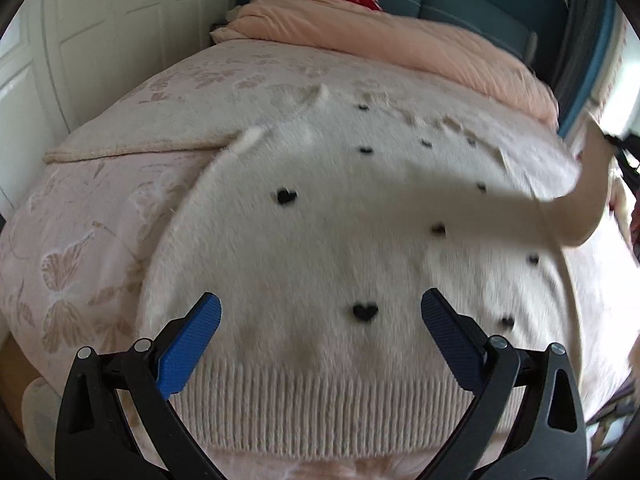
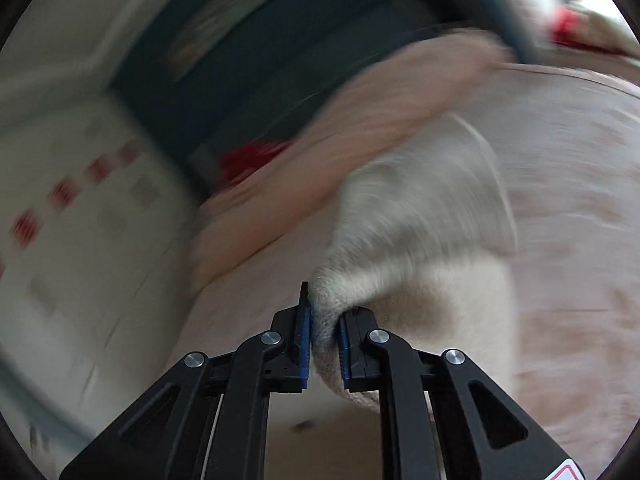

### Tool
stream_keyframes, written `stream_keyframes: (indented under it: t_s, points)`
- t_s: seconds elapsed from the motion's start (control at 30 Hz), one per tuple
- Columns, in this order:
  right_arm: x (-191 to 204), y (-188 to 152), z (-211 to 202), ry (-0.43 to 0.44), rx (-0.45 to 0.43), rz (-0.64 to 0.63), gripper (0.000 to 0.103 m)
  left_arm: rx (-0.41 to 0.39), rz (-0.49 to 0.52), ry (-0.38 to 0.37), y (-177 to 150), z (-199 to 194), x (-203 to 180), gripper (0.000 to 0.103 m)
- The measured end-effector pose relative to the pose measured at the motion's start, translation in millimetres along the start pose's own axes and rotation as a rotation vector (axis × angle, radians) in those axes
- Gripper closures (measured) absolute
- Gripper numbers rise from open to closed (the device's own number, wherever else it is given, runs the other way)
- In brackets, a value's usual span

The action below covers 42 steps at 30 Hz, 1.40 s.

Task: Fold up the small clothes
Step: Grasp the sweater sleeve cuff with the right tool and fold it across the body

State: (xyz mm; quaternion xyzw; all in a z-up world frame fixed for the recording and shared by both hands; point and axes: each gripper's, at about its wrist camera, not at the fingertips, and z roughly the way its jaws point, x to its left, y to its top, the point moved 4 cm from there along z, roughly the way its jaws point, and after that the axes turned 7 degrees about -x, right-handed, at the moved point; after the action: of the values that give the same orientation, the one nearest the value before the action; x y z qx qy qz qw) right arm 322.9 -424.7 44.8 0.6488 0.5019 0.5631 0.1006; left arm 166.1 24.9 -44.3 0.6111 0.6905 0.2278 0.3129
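- The white sweater (image 1: 344,208), fuzzy knit scattered with small black hearts, is lying spread over the pale butterfly-print bedspread (image 1: 80,240), its ribbed hem (image 1: 320,408) facing the left wrist camera at 6 o'clock.
- The left gripper (image 1: 320,312) is hovering over the lower body of the sweater just above the hem, its blue pads (image 1: 192,344) standing wide apart and gripping nothing.
- The right gripper (image 2: 325,332) is pinching a thick fold of the same knit between nearly closed fingers; in the left view the lifted fabric, seemingly a sleeve (image 1: 580,208), is rising off the bed toward 3 o'clock.
- The right view is heavily blurred, so the exact part being held is hard to confirm.
- Judging by how it is draping, the sweater is looking soft, light and limp, with no stiffness to hold a crease; it will likely sag and stretch where pulled.
- The fluffy pile is probably offering good grip, though a shallow pinch may catch only fuzz.
- The sounder holds are seeming to be the dense ribbed hem, the cuff or a side seam.
- A peach blanket (image 1: 400,40) is lying bunched at 12 o'clock, well apart from the sweater.
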Motion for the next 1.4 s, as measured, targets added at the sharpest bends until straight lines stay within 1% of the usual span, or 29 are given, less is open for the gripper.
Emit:
stream_keyframes:
  t_s: [0.03, 0.07, 0.1, 0.13, 0.17, 0.2, 0.3, 0.37, 0.4, 0.43, 0.5, 0.57, 0.6, 0.63, 0.67, 0.73, 0.77, 0.8, 0.83, 0.93, 1.0, 1.03, 1.1, 1.17, 1.2, 1.23, 1.3, 1.33, 1.4]
  points:
    - [24.9, -20.6, 20.7, 0.048, 0.061, -0.028, 0.086, -0.014, -0.029, -0.004, 7.5, 0.7, 4.3, 0.005]
    - [48.6, -47.0, 43.6, 0.081, 0.129, -0.067, 0.078, -0.022, -0.053, -0.01, 13.5, 1.6, 7.2, 0.005]
    - [68.4, -80.4, 68.6, 0.083, 0.201, -0.115, 0.073, -0.026, -0.078, -0.021, 19.9, 3.0, 10.5, 0.005]
    - [74.6, -98.3, 78.7, 0.075, 0.235, -0.13, 0.066, -0.029, -0.108, -0.038, 28.6, 5.9, 14.0, 0.005]
    - [76.4, -122.7, 89.8, 0.059, 0.283, -0.124, 0.066, -0.032, -0.138, -0.058, 38.4, 10.4, 17.2, 0.005]
    - [72.1, -131.0, 90.9, 0.049, 0.299, -0.103, 0.066, -0.031, -0.155, -0.072, 45.1, 14.5, 18.7, 0.005]
    - [34.7, -149.1, 66.1, -0.011, 0.281, 0.02, 0.062, -0.012, -0.224, -0.144, 74.2, 41.1, 22.4, 0.005]
    - [-4.2, -150.1, 32.2, -0.093, 0.242, 0.099, 0.051, 0.01, -0.278, -0.193, 93.4, 68.5, 21.1, 0.005]
    - [-20.6, -151.4, 18.0, -0.128, 0.223, 0.142, 0.05, 0.02, -0.297, -0.217, 100.0, 82.6, 19.4, 0.005]
    - [-28.6, -154.3, 7.0, -0.145, 0.212, 0.178, 0.05, 0.051, -0.327, -0.22, 106.1, 105.4, 16.9, 0.005]
    - [-68.2, -149.5, -10.8, -0.19, 0.185, 0.319, 0.048, 0.124, -0.392, -0.223, 106.1, 141.1, 16.7, 0.005]
    - [-92.9, -145.3, -15.3, -0.201, 0.172, 0.4, 0.048, 0.238, -0.513, -0.197, 91.9, 178.5, 19.9, 0.005]
    - [-102.7, -141.0, -13.5, -0.202, 0.161, 0.427, 0.048, 0.247, -0.56, -0.189, 88.2, 186.9, 22.1, 0.005]
    - [-111.3, -146.3, -10.6, -0.198, 0.156, 0.442, 0.048, 0.206, -0.593, -0.168, 88.8, 187.5, 23.1, 0.005]
    - [-116.8, -144.5, -2.8, -0.198, 0.152, 0.46, 0.048, 0.181, -0.598, -0.159, 89.2, 186.1, 21.4, 0.008]
    - [-120.2, -139.7, 20.0, -0.196, 0.142, 0.502, 0.048, 0.148, -0.567, -0.177, 99.3, 187.1, 11.1, 0.048]
    - [-120.8, -137.2, 27.4, -0.203, 0.13, 0.505, 0.056, 0.158, -0.543, -0.216, 106.4, 192.5, 3.7, 0.082]
    - [-121.9, -131.9, 31.1, -0.212, 0.113, 0.494, 0.07, 0.163, -0.534, -0.241, 110.4, 194.8, -0.3, 0.095]
    - [-116.7, -119.6, 32.2, -0.221, 0.078, 0.458, 0.095, 0.147, -0.516, -0.249, 121.6, 194.0, -5.3, 0.095]
    - [-95.0, -81.7, 7.8, -0.171, -0.087, 0.366, 0.095, -0.03, -0.418, -0.309, 177.1, 165.7, -14.0, 0.096]
    - [-93.6, -76.2, -6.6, -0.16, -0.143, 0.333, 0.095, -0.132, -0.344, -0.353, 205.1, 145.5, -19.4, 0.096]
    - [-101.7, -83.1, -6.0, -0.185, -0.126, 0.323, 0.097, -0.144, -0.326, -0.356, 208.4, 145.3, -18.9, 0.096]
    - [-128.6, -116.3, 16.2, -0.306, 0.033, 0.3, 0.097, -0.113, -0.287, -0.333, 200.1, 161.5, -16.1, 0.096]
    - [-141.7, -142.1, 31.9, -0.37, 0.146, 0.286, 0.1, 0.019, -0.229, -0.243, 161.1, 208.4, -11.8, 0.095]
    - [-138.0, -140.9, 26.1, -0.361, 0.1, 0.263, 0.099, 0.082, -0.203, -0.198, 139.9, 224.4, -7.5, 0.096]
    - [-134.3, -137.3, 22.8, -0.374, 0.104, 0.261, 0.097, 0.116, -0.19, -0.172, 123.7, 231.6, -3.5, 0.095]
    - [-126.9, -134.8, 13.6, -0.388, 0.112, 0.27, 0.091, 0.037, -0.201, -0.203, 106.1, 227.8, 0.2, 0.093]
    - [-120.0, -132.2, 3.8, -0.397, 0.087, 0.252, 0.088, 0.02, -0.229, -0.217, 102.0, 225.5, 1.8, 0.093]
    - [-103.1, -124.5, -17.4, -0.426, -0.004, 0.18, 0.088, 0.011, -0.275, -0.238, 101.2, 226.4, 5.0, 0.093]
